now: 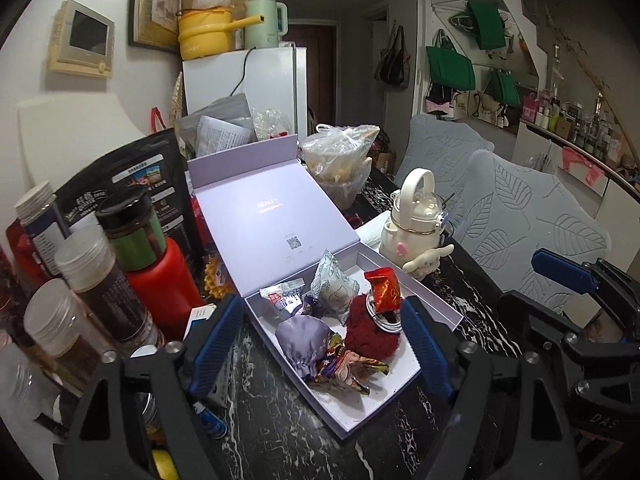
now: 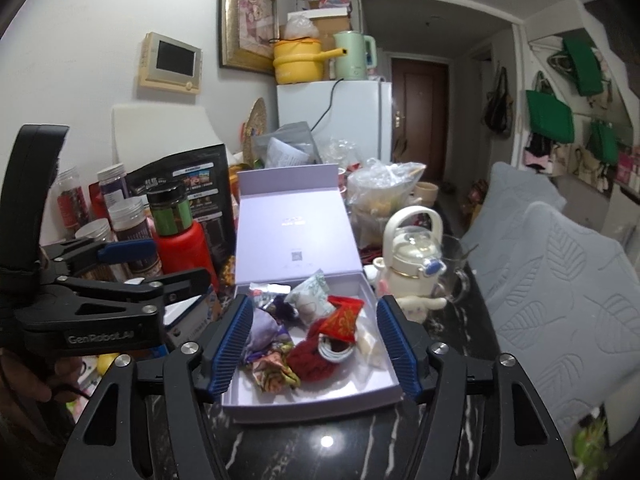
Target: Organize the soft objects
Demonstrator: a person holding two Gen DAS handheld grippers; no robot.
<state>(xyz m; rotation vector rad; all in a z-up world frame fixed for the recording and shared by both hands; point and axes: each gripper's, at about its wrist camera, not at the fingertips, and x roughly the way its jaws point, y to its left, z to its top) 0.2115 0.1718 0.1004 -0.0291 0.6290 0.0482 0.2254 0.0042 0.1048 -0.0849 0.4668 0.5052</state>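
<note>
An open lavender box [image 1: 352, 424] [image 2: 312, 408] sits on the black marble table, its lid [image 1: 264, 216] leaning back. It holds a lavender satin pouch [image 1: 302, 340] [image 2: 264, 330], a dark red fluffy item [image 1: 370, 334] [image 2: 308, 362], a coiled white cable [image 1: 386, 318], a red packet [image 1: 384, 288] [image 2: 344, 318], a white-green sachet [image 1: 334, 286] and a patterned fabric piece [image 1: 348, 368] [image 2: 276, 372]. My left gripper [image 1: 320, 350] [image 2: 180, 262] is open over the box's near end with nothing between its pads. My right gripper [image 2: 316, 350] [image 1: 520, 280] is open just before the box, also holding nothing.
Several spice jars [image 1: 100, 280], a red bottle [image 1: 164, 280] and a black bag [image 1: 132, 184] crowd the table's left. A white bottle with a handle [image 1: 412, 216], a glass mug [image 2: 456, 272] and a plastic bag of food [image 1: 344, 156] stand right of the box. Grey-covered chairs [image 1: 520, 208] line the right edge.
</note>
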